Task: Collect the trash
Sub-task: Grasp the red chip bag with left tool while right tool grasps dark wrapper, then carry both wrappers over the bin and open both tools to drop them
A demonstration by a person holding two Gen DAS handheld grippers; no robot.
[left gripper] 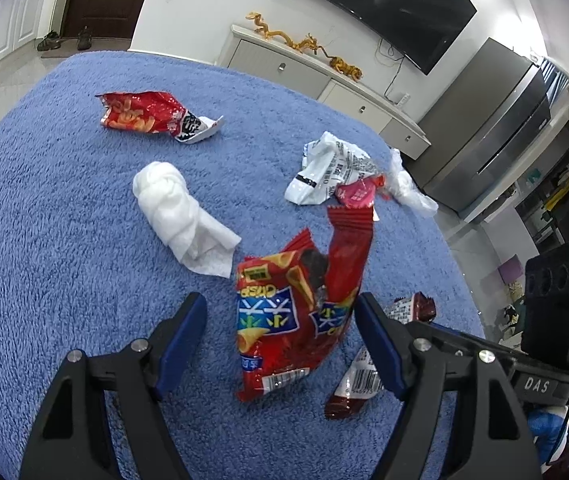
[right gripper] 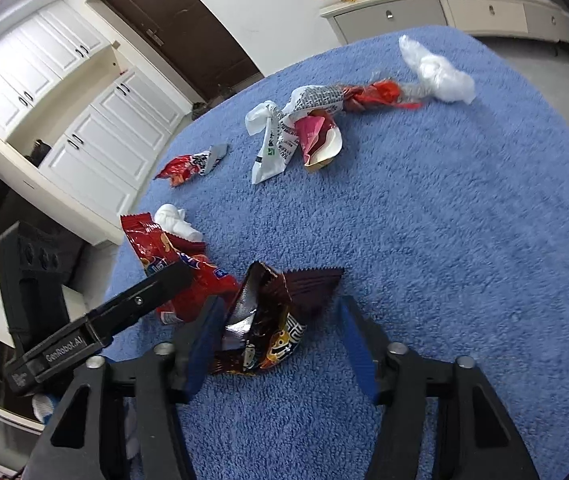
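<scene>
Trash lies on a blue fuzzy cloth [left gripper: 44, 240]. My left gripper [left gripper: 280, 312] is open, with a red crisp bag [left gripper: 296, 312] standing between its spread jaws. My right gripper [right gripper: 278, 320] is open around a dark brown wrapper [right gripper: 272, 316], which touches its left finger; the same wrapper shows in the left wrist view [left gripper: 364, 380]. The red crisp bag also shows in the right wrist view [right gripper: 180, 272], partly behind the left gripper's finger [right gripper: 144, 300]. A white crumpled tissue [left gripper: 180, 212] lies left of the red bag.
A red snack wrapper [left gripper: 144, 114] lies farther back. A white printed bag [left gripper: 328, 168], a pink-red wrapper [left gripper: 358, 192] and a clear plastic bag [left gripper: 408, 188] lie near the far right edge. White cabinets [right gripper: 84, 128] and a sideboard [left gripper: 324, 80] stand beyond the cloth.
</scene>
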